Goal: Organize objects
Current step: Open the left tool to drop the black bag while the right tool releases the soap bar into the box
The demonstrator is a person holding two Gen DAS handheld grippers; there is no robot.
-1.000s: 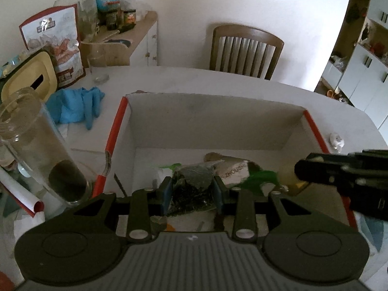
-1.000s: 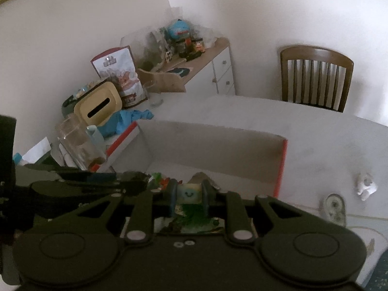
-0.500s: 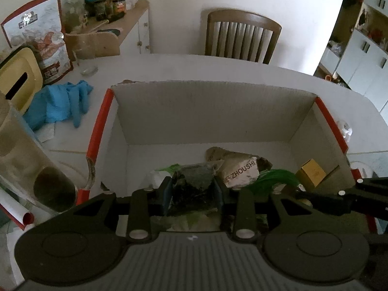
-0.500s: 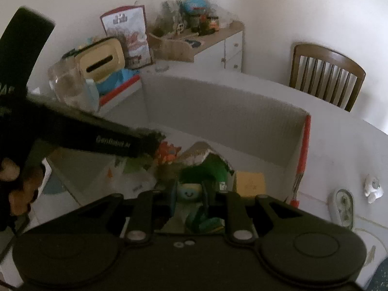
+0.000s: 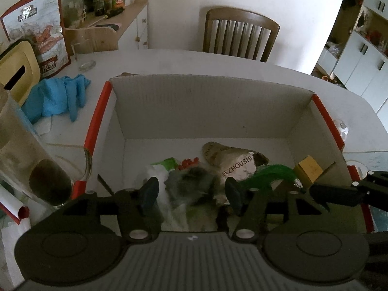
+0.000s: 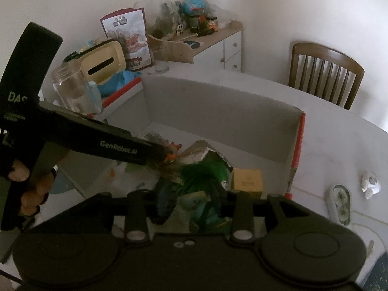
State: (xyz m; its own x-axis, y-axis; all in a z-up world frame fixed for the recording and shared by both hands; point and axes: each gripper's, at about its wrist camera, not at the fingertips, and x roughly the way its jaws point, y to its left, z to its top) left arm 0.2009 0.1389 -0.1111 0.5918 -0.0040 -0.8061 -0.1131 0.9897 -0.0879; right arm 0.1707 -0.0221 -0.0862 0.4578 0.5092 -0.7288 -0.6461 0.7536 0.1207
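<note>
A white cardboard box (image 5: 206, 106) with red edges stands on the table and holds a pile of items. My left gripper (image 5: 191, 192) is open above a dark grey-green packet (image 5: 191, 181) that lies in the box. My right gripper (image 6: 192, 205) is open over a small blue-green toy with a smiling face (image 6: 194, 200) resting in the box (image 6: 218, 116). A crumpled paper bag (image 5: 235, 160), a green plastic piece (image 5: 271, 172) and a small yellow box (image 5: 310, 167) also lie inside.
Left of the box are a tall clear jar (image 5: 26, 150), blue gloves (image 5: 55, 97), a yellow tissue box (image 5: 14, 75) and a snack bag (image 5: 41, 31). A wooden chair (image 5: 240, 34) stands behind the table. A small white figure (image 6: 369, 181) lies right of the box.
Both grippers have opened. The left let go of the dark packet and the right let go of the smiling toy; both now lie in the box.
</note>
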